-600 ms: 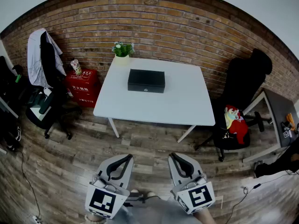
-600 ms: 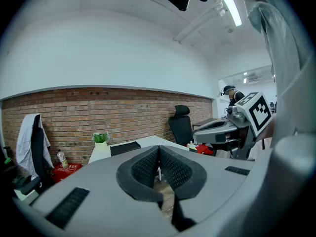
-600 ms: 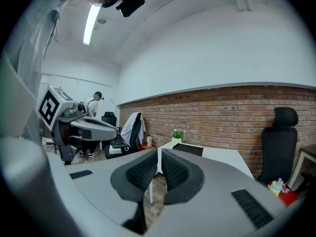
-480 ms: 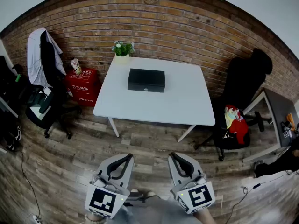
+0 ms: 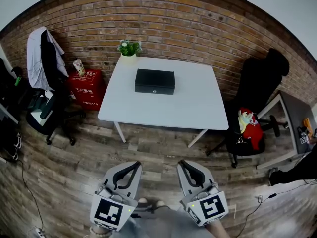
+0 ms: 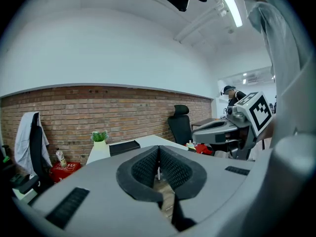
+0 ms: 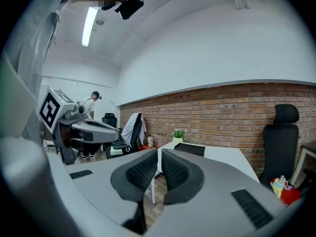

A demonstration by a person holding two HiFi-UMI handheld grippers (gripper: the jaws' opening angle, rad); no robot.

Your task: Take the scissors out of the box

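**Grippers unmoved, table slightly higher in view**

Compared with the earlier head view, the table (image 5: 188, 108) and the closed black box (image 5: 154, 81) sit slightly higher in frame; the box lies near the table's far edge, by the potted plant (image 5: 129, 48); no scissors can be seen; the left gripper (image 5: 136, 165) and right gripper (image 5: 182, 163) hang low as before, well apart from the table, both with jaws together on nothing.

Tally, head view:
- white table (image 5: 163, 108): one.
- black box (image 5: 155, 81): one.
- potted plant (image 5: 129, 48): one.
- red crate (image 5: 87, 89): one.
- office chairs: two, left chair (image 5: 47, 83) and right chair (image 5: 257, 95).
- grippers: two, left gripper (image 5: 135, 164) and right gripper (image 5: 182, 163).
- marker cubes (image 5: 110, 213): two, one per gripper.
- person (image 6: 230, 97) showed in background: one.
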